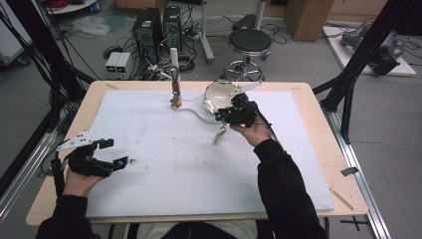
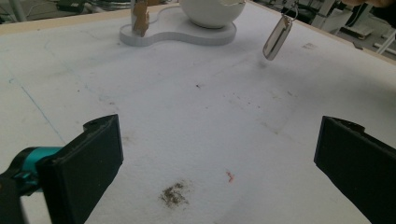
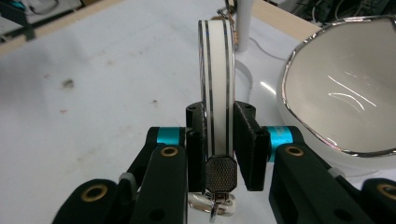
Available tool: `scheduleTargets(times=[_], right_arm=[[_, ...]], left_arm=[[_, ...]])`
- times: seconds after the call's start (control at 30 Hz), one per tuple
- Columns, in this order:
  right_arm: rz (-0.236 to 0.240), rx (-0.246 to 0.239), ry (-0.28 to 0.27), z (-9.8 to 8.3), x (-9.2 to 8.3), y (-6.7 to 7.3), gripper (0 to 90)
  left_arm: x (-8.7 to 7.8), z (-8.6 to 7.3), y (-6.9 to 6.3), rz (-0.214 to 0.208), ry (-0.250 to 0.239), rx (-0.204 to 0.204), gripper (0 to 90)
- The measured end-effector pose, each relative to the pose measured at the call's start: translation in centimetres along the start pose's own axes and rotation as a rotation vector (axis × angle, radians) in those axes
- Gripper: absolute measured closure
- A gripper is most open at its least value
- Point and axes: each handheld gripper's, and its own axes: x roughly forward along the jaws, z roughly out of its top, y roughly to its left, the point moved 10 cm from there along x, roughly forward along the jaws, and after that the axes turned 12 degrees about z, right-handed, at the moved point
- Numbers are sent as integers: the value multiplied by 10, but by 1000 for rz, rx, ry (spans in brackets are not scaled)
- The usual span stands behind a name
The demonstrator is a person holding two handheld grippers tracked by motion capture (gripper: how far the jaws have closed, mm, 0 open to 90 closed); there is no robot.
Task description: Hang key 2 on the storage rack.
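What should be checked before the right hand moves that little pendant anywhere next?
1. The right fingers are shut on the pendant: ok.
2. The pendant hangs clear of the white mat: ok.
3. The left fingers are open, with nothing between them: ok.
4. The bowl stands upright on its white base: ok.
5. The bowl is empty right to the bottom: cannot tell.
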Motion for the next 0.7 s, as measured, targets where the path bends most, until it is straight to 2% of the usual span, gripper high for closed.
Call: scheduleTargets(times=[0.3,0.53,0.7], right_arm=[[42,-8,-72,12,-14,24,756],[84,-7,-95,17,-16,47,756],[101,-48,-100,20,-14,63,755]], left_arm=[[4,12,-7,-14,-6,22,17],[8,24,-13,-32,-20,27,17],[11,32,-19,-37,-20,47,17]])
